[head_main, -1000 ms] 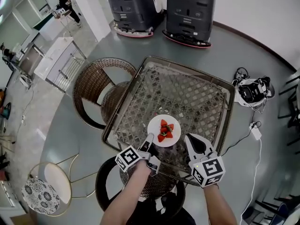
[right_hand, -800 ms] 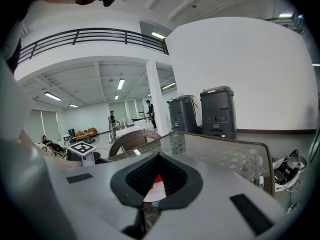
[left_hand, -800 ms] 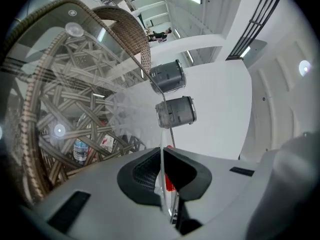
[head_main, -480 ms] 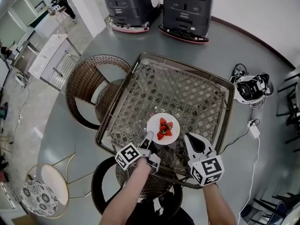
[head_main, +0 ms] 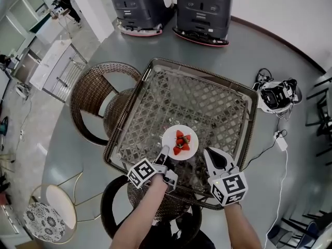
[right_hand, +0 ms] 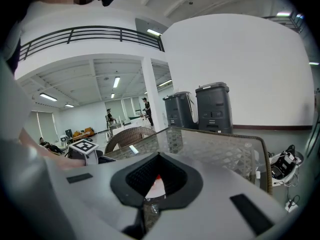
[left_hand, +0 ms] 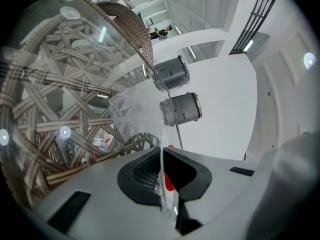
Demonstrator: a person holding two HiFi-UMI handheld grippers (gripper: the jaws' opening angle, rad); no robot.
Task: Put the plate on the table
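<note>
far left: wicker chair (head_main: 96, 100) tucked against the table (head_main: 207, 100), out of the work path.

table: glass top over wicker lattice. near-left part bare, so room for a set-down w/o shifting anything.

left gripper (head_main: 165, 153): tongs pinching the plate (head_main: 168, 135) at its near-left rim. in the left gripper view the rim shows edge-on betw the pads, w/ a bit of red behind it. rim grip prob chosen bc the plate is too wide to span, and it keeps the pads off the food.

plate: over the near-centre of the table, roughly flat, strawberries (head_main: 180, 143) piled mid-plate. held flat so the fruit doesn't roll. cannot tell if the underside is touching the glass yet; looks v. close.

right gripper (head_main: 208, 154): tongs pressed together, nothing betw them. tip near the plate's right side but apart from it. est: standing by as a steadying hand, since a one-sided rim pinch could let the far edge dip.

far right: cables (head_main: 277, 97) and gear on the floor, well apart from the table.

est. step: final lowering, release not yet done.
</note>
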